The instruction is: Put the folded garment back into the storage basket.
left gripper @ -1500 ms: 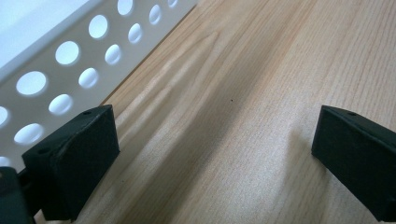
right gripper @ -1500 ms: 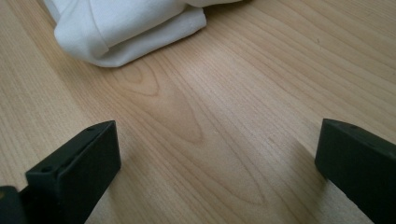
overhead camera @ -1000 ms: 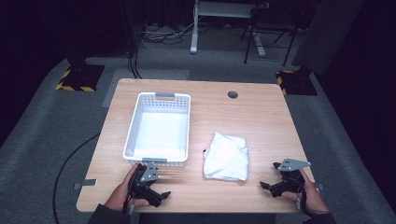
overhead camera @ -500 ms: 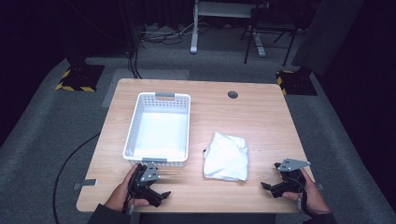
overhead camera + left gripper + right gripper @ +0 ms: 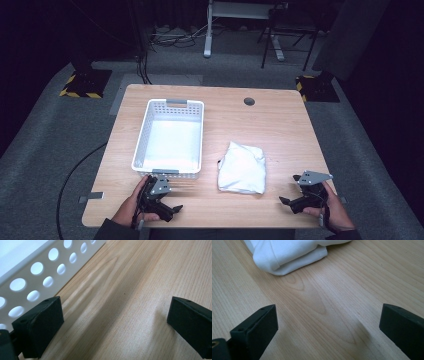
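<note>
The tabletop (image 5: 280,125) is light wood grain and carries two items. The larger is a white perforated basket (image 5: 170,172) on the left half, empty, with a grey handle at its far end. The smaller is a folded white cloth (image 5: 242,167), lying flat on the bare wood to the right of the basket, near it but not touching.

Status of the work, judged from the present layout: not started. The cloth lies outside the basket and no jaw touches it. The likely remaining steps are grasp, lift, transfer and release into the basket.

Condition of the cloth: soft, folded into a compact rectangular bundle with rounded, layered edges. In the right gripper view a folded corner of the cloth (image 5: 287,257) lies ahead of the jaws, with bare wood between.

The left gripper (image 5: 170,206) rests at the near edge, just beside the basket's near wall; its jaws stand wide apart and hold nothing. The basket wall (image 5: 30,277) shows round holes close to one jaw.

The right gripper (image 5: 290,197) sits near the front right corner, pointing toward the cloth; its jaws stand wide apart and hold nothing.
</note>
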The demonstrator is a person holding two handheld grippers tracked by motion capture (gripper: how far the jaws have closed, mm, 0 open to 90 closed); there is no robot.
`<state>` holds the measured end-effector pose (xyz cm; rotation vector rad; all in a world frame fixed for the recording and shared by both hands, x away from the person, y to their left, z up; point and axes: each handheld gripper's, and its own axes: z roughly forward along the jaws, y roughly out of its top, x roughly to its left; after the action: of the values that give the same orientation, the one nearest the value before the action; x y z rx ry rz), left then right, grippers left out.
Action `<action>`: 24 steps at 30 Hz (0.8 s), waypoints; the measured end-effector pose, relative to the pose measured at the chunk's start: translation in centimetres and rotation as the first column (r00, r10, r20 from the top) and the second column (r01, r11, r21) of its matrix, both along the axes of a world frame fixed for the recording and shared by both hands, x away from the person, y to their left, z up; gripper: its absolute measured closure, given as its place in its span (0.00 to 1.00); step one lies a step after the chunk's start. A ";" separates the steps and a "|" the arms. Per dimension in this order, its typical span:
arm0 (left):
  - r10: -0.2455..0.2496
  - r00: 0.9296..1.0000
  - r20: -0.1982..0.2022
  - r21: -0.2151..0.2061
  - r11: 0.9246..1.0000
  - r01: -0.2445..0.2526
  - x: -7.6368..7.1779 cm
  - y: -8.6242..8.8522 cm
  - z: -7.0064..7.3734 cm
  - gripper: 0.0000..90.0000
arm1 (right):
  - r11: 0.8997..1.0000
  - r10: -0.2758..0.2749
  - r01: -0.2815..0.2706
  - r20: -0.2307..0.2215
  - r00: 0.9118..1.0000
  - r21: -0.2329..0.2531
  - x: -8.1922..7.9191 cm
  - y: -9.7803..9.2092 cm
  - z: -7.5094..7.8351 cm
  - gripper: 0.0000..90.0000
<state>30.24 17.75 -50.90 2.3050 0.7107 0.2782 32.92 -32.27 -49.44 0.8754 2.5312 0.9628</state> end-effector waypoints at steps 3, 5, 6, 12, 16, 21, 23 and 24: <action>0.001 1.000 0.001 0.001 1.000 -0.001 0.0 0.0 0.0 0.01 | 1.000 0.006 -0.006 0.008 1.000 0.003 -0.1 0.1 0.2 0.02; 0.000 1.000 0.002 0.001 1.000 0.000 0.0 0.0 0.0 0.01 | 1.000 0.012 -0.012 0.013 1.000 0.002 -0.2 0.1 0.4 0.02; 0.000 1.000 0.002 0.001 1.000 0.000 0.0 0.0 0.0 0.01 | 1.000 0.010 -0.010 0.013 1.000 0.002 -0.3 0.2 0.5 0.03; 0.001 1.000 0.002 0.001 1.000 -0.001 0.0 0.0 0.0 0.01 | 1.000 0.020 -0.020 0.020 1.000 -0.003 -0.3 0.4 0.9 0.03; 0.001 1.000 0.002 0.001 1.000 -0.001 0.0 0.0 0.0 0.01 | 1.000 0.023 -0.023 0.029 0.999 -0.003 -0.3 0.6 1.2 0.03; 0.001 1.000 0.002 0.001 1.000 -0.001 0.0 0.0 0.0 0.01 | 1.000 0.022 -0.022 0.045 0.999 -0.002 -0.2 0.7 1.7 0.03; 0.002 1.000 0.002 0.001 1.000 -0.002 0.0 0.0 0.0 0.01 | 1.000 0.027 -0.027 0.054 0.998 -0.005 -0.2 0.9 1.9 0.03; 0.001 1.000 0.002 0.001 1.000 -0.001 0.0 0.0 0.0 0.01 | 1.000 0.027 -0.027 0.054 0.998 -0.005 -0.2 0.9 1.9 0.03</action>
<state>30.22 17.76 -50.89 2.3055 0.7113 0.2813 32.72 -31.42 -47.52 0.8054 2.5043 0.9760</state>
